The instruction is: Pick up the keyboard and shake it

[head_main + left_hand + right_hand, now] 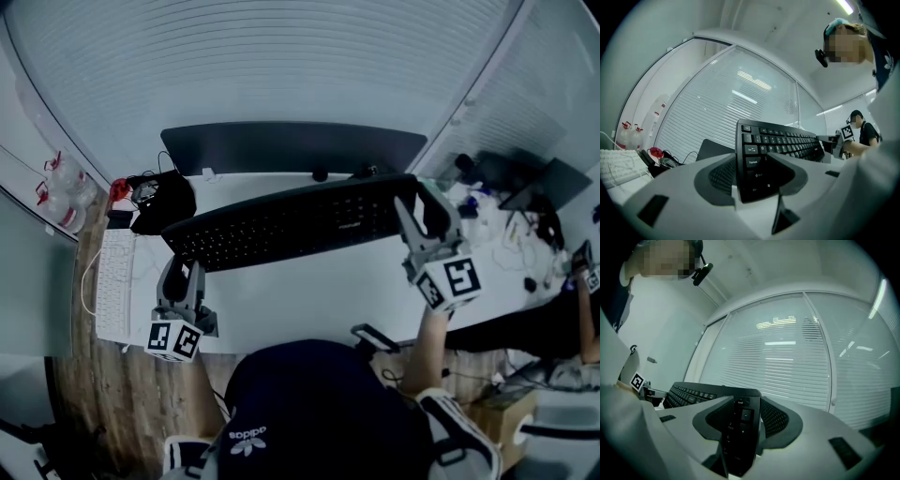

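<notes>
The black keyboard [291, 222] hangs lifted above the white desk [309, 300], tilted with its keys toward me. My left gripper [184, 267] is shut on its left end, and my right gripper [424, 214] is shut on its right end. In the left gripper view the keyboard [773, 150] stands on edge between the two jaws, which press on its end, and stretches away toward the other gripper. In the right gripper view the keyboard's number-pad end [740, 427] is clamped between the jaws in the same way.
A dark monitor [292, 147] stands behind the keyboard. A white keyboard [114, 281] lies at the desk's left, beside a black bag [167, 202] and cables. Bottles [64, 192] stand far left. Clutter and another person [586, 309] are at the right.
</notes>
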`<act>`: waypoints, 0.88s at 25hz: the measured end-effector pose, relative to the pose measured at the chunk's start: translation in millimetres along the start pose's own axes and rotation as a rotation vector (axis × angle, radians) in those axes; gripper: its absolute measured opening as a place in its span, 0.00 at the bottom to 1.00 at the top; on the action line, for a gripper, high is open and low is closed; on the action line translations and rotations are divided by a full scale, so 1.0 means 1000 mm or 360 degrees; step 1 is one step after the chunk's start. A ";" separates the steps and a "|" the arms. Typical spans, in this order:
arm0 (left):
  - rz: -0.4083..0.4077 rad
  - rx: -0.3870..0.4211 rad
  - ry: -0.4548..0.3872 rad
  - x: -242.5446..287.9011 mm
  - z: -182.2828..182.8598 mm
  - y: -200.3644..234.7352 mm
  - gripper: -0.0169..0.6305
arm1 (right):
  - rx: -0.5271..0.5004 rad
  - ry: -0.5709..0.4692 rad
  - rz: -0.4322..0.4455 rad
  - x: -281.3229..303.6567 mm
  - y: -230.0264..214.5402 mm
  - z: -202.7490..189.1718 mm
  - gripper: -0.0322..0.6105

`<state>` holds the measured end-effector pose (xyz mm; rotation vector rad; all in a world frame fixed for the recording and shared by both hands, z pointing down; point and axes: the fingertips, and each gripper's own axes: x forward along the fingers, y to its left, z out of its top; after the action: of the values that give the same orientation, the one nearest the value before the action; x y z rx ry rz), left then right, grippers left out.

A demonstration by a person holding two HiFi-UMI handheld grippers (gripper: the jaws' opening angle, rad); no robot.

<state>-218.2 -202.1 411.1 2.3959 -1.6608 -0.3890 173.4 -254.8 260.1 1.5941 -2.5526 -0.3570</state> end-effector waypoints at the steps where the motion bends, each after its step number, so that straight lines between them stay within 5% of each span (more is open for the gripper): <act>1: -0.0001 0.0009 0.0002 0.002 0.001 0.001 0.34 | -0.0015 0.0000 -0.0002 0.002 0.000 0.000 0.32; 22: -0.0052 0.0009 -0.0021 0.015 0.012 0.007 0.34 | 0.0188 -0.0084 -0.0023 -0.004 -0.002 0.000 0.29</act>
<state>-223.0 -219.1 400.0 2.4327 -1.6319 -0.4070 177.5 -252.1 260.1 1.6647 -2.6490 -0.2571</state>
